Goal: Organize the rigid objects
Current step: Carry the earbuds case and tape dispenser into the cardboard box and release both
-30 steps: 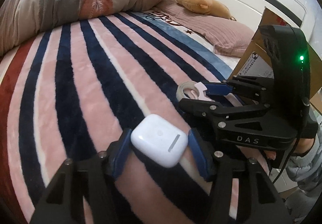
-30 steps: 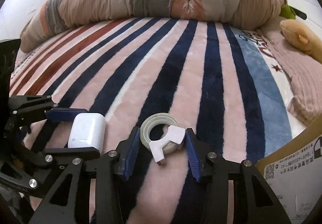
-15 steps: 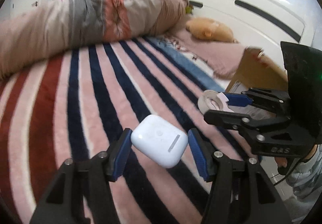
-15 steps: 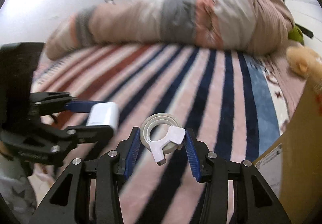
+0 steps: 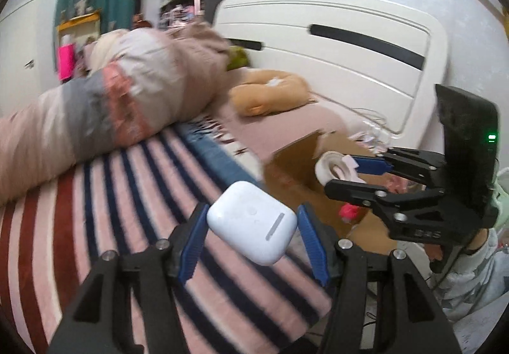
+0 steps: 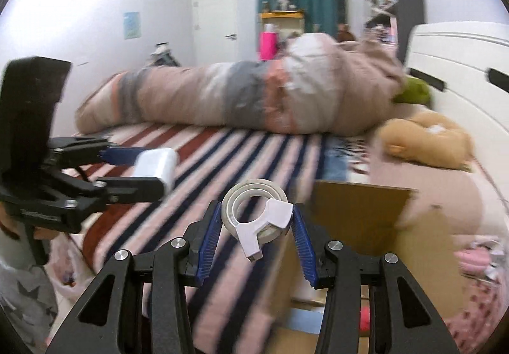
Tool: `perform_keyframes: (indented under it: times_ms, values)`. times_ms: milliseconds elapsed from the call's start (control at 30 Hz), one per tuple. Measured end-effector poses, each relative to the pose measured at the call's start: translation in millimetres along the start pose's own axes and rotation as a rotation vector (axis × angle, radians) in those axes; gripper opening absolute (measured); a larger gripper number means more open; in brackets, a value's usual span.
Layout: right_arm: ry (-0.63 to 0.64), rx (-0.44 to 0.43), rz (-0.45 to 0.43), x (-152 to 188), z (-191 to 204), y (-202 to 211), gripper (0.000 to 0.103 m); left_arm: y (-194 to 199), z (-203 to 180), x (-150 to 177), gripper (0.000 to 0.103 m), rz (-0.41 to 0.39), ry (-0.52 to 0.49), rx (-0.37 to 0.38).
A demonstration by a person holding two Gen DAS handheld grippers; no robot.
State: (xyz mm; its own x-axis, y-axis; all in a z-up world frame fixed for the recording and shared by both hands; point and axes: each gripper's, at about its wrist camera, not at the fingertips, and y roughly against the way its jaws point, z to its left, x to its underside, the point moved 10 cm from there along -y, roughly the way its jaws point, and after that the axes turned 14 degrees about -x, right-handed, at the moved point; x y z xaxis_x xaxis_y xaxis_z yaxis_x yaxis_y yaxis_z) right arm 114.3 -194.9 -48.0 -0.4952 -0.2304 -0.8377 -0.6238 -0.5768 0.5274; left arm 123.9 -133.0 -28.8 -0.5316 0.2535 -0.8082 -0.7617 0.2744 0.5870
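Spanning both views, the striped bed (image 5: 95,226) lies beside what looks, through blur, like a cardboard box (image 6: 366,204). Left gripper (image 5: 251,230) clamps a white case (image 5: 251,220); right gripper (image 6: 256,226) pinches a tape roll (image 6: 251,194), both held above the bed.

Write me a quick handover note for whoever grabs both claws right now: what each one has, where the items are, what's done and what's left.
Left claw: shut on the white earbud case, held in the air above the striped blanket.
Right claw: shut on the tape dispenser, also off the bed.
Cardboard box: open, at the bed's edge, just ahead of the right claw.
Done: both items picked up.
Left: likely set both into the box, then release; contents of the box are blurred.
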Motion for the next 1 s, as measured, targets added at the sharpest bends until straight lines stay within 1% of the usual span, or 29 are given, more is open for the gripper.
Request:
perform_keyframes:
  times_ms: [67, 200, 333, 433, 467, 533, 567, 600, 733, 833, 933, 1000]
  values:
    - [-0.015, 0.041, 0.016, 4, -25, 11, 0.040, -6, -21, -11, 0.054, 0.002, -0.026, 0.021]
    - [-0.057, 0.105, 0.100, 22, -83, 15, 0.040, -32, -62, -28, 0.054, 0.041, -0.089, 0.048]
    - [-0.071, 0.137, 0.150, 35, -117, 4, 0.041, -58, -92, -32, 0.054, 0.092, -0.142, 0.058]
    - [-0.074, 0.157, 0.174, 39, -136, -3, 0.041, -79, -103, -33, 0.054, 0.131, -0.167, 0.057]
    - [-0.075, 0.162, 0.178, 41, -137, -1, 0.041, -86, -104, -32, 0.054, 0.145, -0.171, 0.054]
    - [-0.083, 0.163, 0.181, 44, -145, -3, 0.045, -99, -105, -30, 0.054, 0.170, -0.187, 0.043]
    - [-0.089, 0.155, 0.178, 45, -147, -4, 0.052, -105, -105, -28, 0.054, 0.183, -0.195, 0.036]
    - [-0.091, 0.151, 0.174, 45, -148, -4, 0.055, -110, -104, -26, 0.054, 0.193, -0.202, 0.029]
    - [-0.093, 0.129, 0.158, 45, -148, -5, 0.056, -124, -101, -20, 0.054, 0.210, -0.235, -0.010]
    - [-0.088, 0.126, 0.153, 44, -146, -6, 0.056, -128, -103, -20, 0.055, 0.206, -0.243, -0.010]
    - [-0.093, 0.117, 0.145, 44, -146, -5, 0.056, -130, -99, -19, 0.055, 0.205, -0.247, -0.035]
    - [-0.099, 0.115, 0.144, 45, -145, -4, 0.057, -130, -98, -20, 0.056, 0.202, -0.241, -0.034]
